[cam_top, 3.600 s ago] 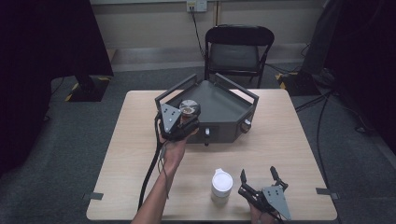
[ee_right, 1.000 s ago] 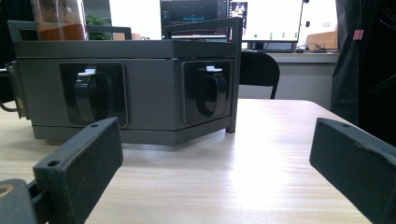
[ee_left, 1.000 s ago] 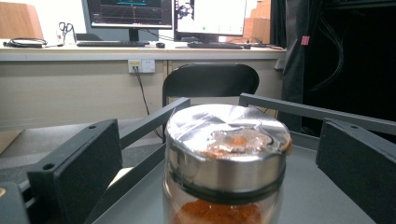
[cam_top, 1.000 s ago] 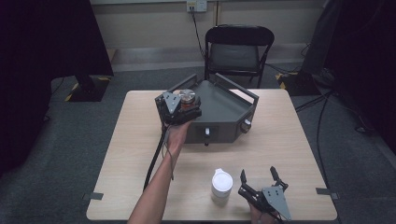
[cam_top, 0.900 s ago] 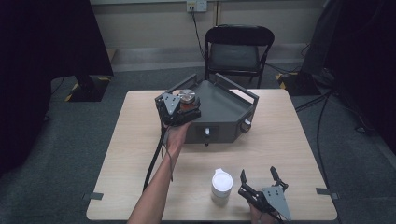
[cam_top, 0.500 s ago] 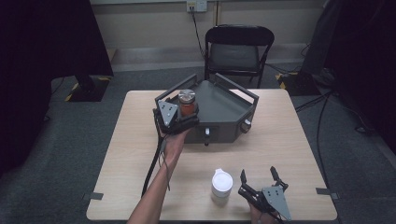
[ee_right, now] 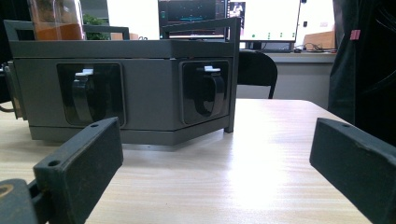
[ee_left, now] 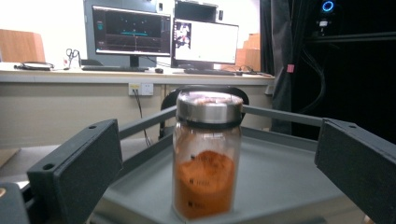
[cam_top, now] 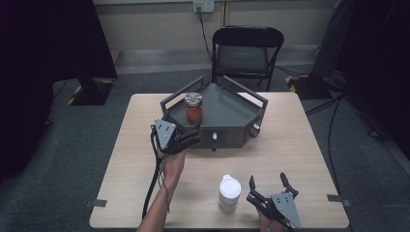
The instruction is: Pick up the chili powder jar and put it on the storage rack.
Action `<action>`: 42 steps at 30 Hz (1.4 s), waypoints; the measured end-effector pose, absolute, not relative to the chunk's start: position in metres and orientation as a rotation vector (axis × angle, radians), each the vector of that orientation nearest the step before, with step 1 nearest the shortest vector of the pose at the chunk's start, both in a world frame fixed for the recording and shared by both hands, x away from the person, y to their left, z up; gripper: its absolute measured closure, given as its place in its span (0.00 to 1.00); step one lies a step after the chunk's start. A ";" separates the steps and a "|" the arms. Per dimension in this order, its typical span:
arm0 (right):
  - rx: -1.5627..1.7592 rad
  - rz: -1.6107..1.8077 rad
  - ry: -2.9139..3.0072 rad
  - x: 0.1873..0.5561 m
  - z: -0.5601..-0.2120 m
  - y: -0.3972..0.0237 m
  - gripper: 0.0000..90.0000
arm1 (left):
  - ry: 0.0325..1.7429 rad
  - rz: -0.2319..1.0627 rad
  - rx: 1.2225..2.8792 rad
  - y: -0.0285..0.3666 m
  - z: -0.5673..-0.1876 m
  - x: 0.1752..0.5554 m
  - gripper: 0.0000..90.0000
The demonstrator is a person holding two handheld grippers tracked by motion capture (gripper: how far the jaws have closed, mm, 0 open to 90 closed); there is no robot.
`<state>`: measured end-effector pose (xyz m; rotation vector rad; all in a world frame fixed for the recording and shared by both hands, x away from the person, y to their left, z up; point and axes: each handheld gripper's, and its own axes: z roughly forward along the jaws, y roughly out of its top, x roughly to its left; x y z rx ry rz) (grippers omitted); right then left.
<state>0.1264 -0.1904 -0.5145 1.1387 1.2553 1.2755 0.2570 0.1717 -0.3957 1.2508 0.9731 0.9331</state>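
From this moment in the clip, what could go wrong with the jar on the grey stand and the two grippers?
The spice jar stands near the front left edge of the grey stand; a nudge from the left gripper, open just below it, could tip it off. The jar is tall and narrow, so it may topple easily. The right gripper, open beside the white container, could knock it over if it swings left.
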 end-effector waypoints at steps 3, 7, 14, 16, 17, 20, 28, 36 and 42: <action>1.138 1.275 1.256 0.126 -0.514 -0.190 0.01 | 0.965 0.961 1.235 0.173 -0.400 0.249 0.00; 1.139 1.274 1.254 0.126 -0.514 -0.190 0.01 | 0.954 0.977 1.216 0.177 -0.403 0.239 0.00; 1.140 1.274 1.253 0.126 -0.514 -0.190 0.01 | 0.926 0.978 1.184 0.183 -0.414 0.222 0.00; 1.140 1.274 1.253 0.126 -0.514 -0.190 0.01 | 0.927 0.966 1.184 0.185 -0.416 0.218 0.00; 1.139 1.274 1.253 0.126 -0.515 -0.190 0.01 | 0.928 0.967 1.190 0.186 -0.417 0.216 0.00; 1.140 1.273 1.253 0.126 -0.514 -0.190 0.01 | 0.926 0.972 1.200 0.188 -0.424 0.207 0.00; 1.140 1.272 1.253 0.126 -0.514 -0.190 0.01 | 0.954 0.964 1.206 0.191 -0.435 0.192 0.00; 1.140 1.272 1.253 0.126 -0.514 -0.190 0.01 | 0.972 0.960 1.221 0.190 -0.450 0.177 0.00; 1.141 1.272 1.252 0.126 -0.515 -0.189 0.01 | 1.008 0.968 1.221 0.190 -0.467 0.168 0.00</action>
